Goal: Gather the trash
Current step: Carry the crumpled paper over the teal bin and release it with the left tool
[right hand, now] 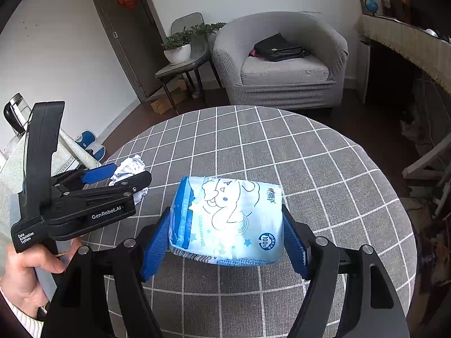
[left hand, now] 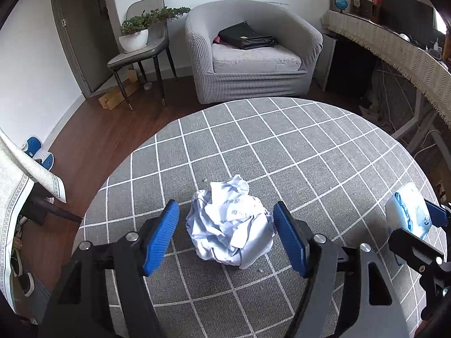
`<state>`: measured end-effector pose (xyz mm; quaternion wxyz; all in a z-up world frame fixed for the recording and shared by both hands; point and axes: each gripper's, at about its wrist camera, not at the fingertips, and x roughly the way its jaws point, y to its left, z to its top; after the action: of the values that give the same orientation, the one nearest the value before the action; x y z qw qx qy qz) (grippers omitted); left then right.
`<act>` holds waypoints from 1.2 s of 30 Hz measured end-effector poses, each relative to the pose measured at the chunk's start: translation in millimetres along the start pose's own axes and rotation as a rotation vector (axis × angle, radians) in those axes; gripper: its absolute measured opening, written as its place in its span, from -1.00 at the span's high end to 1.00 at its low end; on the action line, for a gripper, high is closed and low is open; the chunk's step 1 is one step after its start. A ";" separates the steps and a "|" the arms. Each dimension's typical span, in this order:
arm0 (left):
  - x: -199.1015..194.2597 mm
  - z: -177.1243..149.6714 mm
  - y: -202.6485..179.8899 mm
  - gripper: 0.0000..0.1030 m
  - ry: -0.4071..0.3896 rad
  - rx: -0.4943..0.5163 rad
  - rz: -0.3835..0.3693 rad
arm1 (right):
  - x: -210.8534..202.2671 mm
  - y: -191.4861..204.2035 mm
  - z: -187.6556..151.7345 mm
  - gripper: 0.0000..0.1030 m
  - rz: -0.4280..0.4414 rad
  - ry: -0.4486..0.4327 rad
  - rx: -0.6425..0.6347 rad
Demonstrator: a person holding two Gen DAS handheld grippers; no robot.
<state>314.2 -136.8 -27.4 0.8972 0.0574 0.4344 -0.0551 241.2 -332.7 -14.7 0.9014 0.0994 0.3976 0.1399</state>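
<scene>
A crumpled ball of white printed paper (left hand: 229, 224) lies on the grey checked round table (left hand: 282, 146). My left gripper (left hand: 225, 233) is open, its blue pads on either side of the paper ball with small gaps. It also shows in the right wrist view (right hand: 118, 176), with the paper (right hand: 129, 167) between its fingers. A light blue tissue pack (right hand: 228, 219) with a cartoon print sits between the pads of my right gripper (right hand: 225, 239), which is shut on it at table level. The pack shows at the right edge of the left wrist view (left hand: 408, 211).
A grey armchair (left hand: 253, 56) with a black bag (left hand: 246, 38) stands beyond the table. A chair with a potted plant (left hand: 135, 32) is at the back left by the door. A cloth-covered desk (left hand: 394, 45) runs along the right. A second table edge (left hand: 17, 174) is at the left.
</scene>
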 end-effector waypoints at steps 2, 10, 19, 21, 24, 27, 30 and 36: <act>-1.0 0.3 2.7 -0.17 -0.008 -0.007 0.006 | 0.4 0.8 -0.3 -0.42 0.011 0.000 0.006; -28.9 -11.3 18.1 -0.15 -0.036 -0.018 -0.017 | 0.2 18.8 0.8 -0.42 0.034 -0.010 -0.009; -78.0 -42.4 49.2 -0.15 -0.062 -0.026 0.023 | -5.6 57.9 -2.9 -0.42 0.061 -0.025 -0.080; -89.0 -48.3 60.3 -0.15 -0.062 -0.032 0.034 | -1.6 63.9 -4.9 -0.42 0.068 -0.013 -0.089; -107.6 -59.2 77.7 -0.15 -0.068 -0.044 0.045 | 0.0 75.2 -6.3 -0.42 0.082 -0.011 -0.108; -126.4 -71.4 94.5 -0.15 -0.081 -0.068 0.062 | -4.2 87.5 -7.4 -0.42 0.104 -0.021 -0.119; -142.3 -81.9 111.4 -0.15 -0.091 -0.096 0.074 | -6.6 100.6 -8.6 -0.42 0.140 -0.024 -0.120; -162.2 -111.1 145.1 -0.15 -0.098 -0.140 0.109 | -5.9 142.3 -16.8 -0.42 0.222 -0.012 -0.151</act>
<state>149.8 31.1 39.5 0.9209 0.0150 0.3890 0.0214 200.2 -199.6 19.5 0.8877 0.0755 0.3670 0.2678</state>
